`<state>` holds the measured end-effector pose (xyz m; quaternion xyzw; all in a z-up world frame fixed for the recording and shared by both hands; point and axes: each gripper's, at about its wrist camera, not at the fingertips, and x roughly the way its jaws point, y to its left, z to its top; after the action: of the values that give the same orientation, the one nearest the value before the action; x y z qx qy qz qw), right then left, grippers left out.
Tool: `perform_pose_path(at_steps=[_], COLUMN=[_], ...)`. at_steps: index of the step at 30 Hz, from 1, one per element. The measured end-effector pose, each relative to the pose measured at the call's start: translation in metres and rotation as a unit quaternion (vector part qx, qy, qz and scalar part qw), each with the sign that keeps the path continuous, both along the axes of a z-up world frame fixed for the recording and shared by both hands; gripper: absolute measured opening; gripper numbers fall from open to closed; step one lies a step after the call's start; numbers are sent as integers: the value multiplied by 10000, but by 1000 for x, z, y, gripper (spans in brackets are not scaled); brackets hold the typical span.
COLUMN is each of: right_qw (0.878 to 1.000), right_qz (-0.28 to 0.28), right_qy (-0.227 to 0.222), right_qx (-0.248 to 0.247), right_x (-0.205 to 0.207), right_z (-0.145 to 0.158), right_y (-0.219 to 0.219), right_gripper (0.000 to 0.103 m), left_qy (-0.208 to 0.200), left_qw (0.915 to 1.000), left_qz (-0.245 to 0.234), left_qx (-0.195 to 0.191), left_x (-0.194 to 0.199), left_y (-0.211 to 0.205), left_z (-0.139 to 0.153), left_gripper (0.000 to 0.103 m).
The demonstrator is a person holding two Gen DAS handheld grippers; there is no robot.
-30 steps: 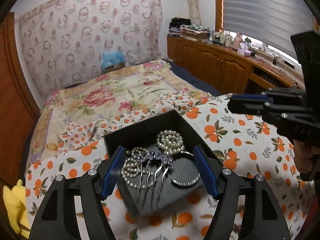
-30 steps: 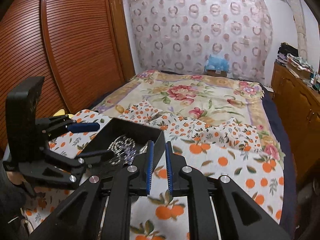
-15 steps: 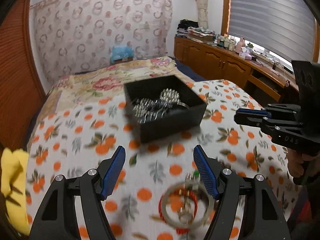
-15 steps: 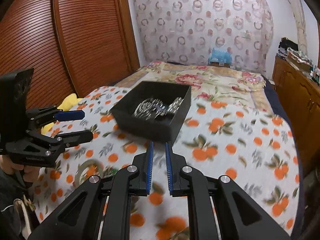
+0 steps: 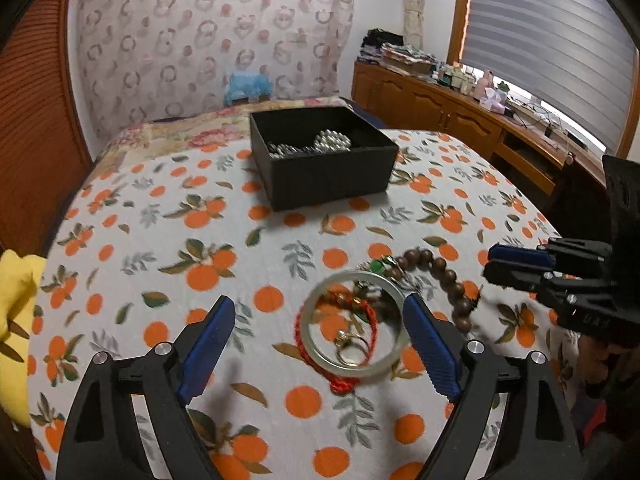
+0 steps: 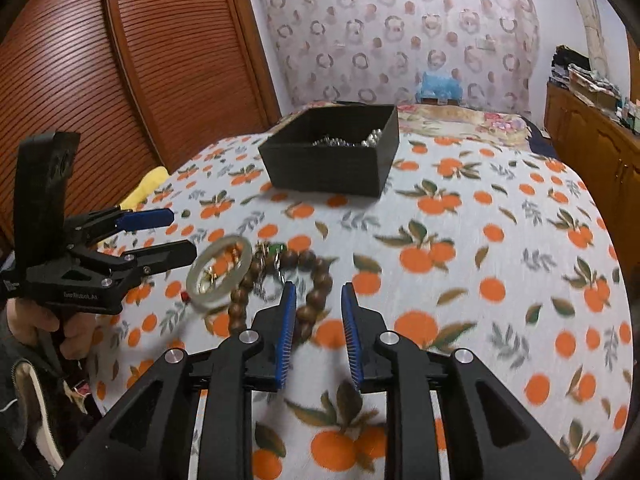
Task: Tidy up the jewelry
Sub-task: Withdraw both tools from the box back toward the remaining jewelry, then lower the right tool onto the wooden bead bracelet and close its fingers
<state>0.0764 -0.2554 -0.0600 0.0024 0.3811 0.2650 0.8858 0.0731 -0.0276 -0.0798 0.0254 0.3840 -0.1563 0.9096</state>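
A black box [image 5: 332,176] with pearl pieces [image 5: 332,142] inside stands at the far side of the orange-print cloth. Nearer lies a jewelry pile: a pale bangle [image 5: 306,328], a red cord bracelet [image 5: 340,384] and a brown bead bracelet [image 5: 444,276]. My left gripper [image 5: 318,312] hovers low over the bangle with its jaws opening wide; the pads touch nothing. My right gripper [image 6: 318,296] is opening, its narrow gap empty. It points at the bead bracelet [image 6: 320,276], which curves just past its tips. The bangle [image 6: 246,260] sits right off the left gripper [image 6: 184,232].
A yellow soft thing [image 5: 16,320] lies at the cloth's left edge. Ribbed wooden doors [image 6: 120,80] stand to the left and a wooden cabinet [image 5: 460,120] to the right. A floral quilt [image 6: 460,120] stretches behind the box. A hand [image 6: 48,324] holds the left gripper's handle.
Both grippers have drawn back from the black box and sunk toward the jewelry pile. The left jaws stand wider, and the right jaws have parted from nearly shut.
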Motion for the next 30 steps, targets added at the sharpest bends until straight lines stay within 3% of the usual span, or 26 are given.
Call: perform_pose_path(at_steps=[5, 8, 25, 30], right_qw=[10000, 9999, 9995, 9996], right_qz=[39, 90, 196, 185], right_qy=[20, 48, -10, 11], right_qx=[-11, -59, -237, -202], right_x=[-6, -8, -16, -15], right_z=[-3, -7, -15, -15], right_y=[1, 0, 7, 7], right_gripper=[26, 39, 39, 39], left_qy=[160, 359, 555, 454], left_qw=[9998, 9990, 9982, 9987], left_qz=[-128, -234, -209, -215], left_qx=[19, -99, -113, -99], left_x=[2, 6, 19, 16], left_y=[-10, -15, -24, -24], left_z=[-6, -11, -27, -26], left_gripper=[83, 82, 82, 69])
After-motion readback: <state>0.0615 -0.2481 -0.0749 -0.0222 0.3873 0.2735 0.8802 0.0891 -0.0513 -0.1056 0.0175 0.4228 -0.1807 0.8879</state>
